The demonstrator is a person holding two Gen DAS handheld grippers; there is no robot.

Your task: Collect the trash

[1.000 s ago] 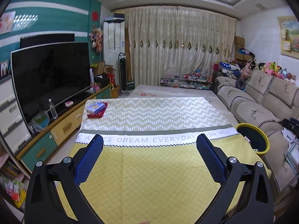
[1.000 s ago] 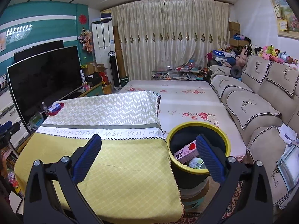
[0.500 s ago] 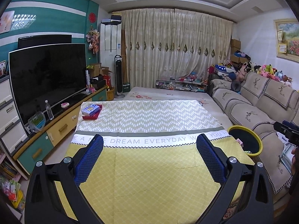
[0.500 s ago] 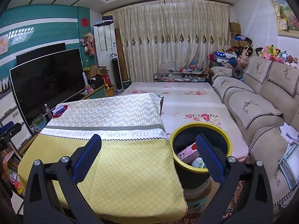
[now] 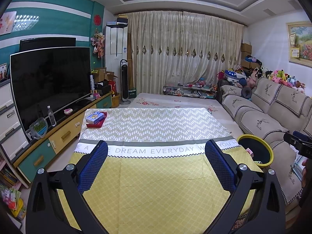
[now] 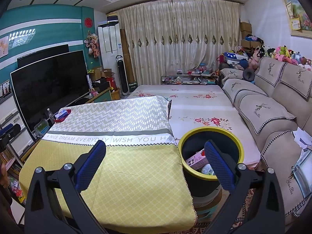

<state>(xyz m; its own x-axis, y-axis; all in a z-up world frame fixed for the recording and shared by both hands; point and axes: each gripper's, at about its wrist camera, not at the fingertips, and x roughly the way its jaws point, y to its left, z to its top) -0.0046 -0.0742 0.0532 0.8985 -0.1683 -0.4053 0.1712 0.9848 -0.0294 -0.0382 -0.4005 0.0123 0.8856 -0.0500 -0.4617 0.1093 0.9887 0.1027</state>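
A black trash bin with a yellow rim (image 6: pixel 210 130) stands at the table's right side; it also shows in the left wrist view (image 5: pixel 255 138). Inside lie a pink-and-white carton (image 6: pixel 196 158) and a white bottle (image 6: pixel 207 169). My right gripper (image 6: pixel 155 164) is open and empty, held above the table's near right part, its right finger in front of the bin. My left gripper (image 5: pixel 156 165) is open and empty above the table's near edge. A blue box on a red tray (image 5: pixel 95 118) sits at the table's far left corner.
The table (image 5: pixel 156 185) wears a yellow and grey-patterned cloth. A TV (image 5: pixel 50 81) on a low cabinet stands to the left, with a bottle (image 5: pixel 51 116). A beige sofa (image 6: pixel 273 113) runs along the right. A floral mat (image 6: pixel 195 105) lies beyond the table.
Both grippers have drawn back and risen a little, so the table and the bin look smaller and farther. Both stay open and empty.
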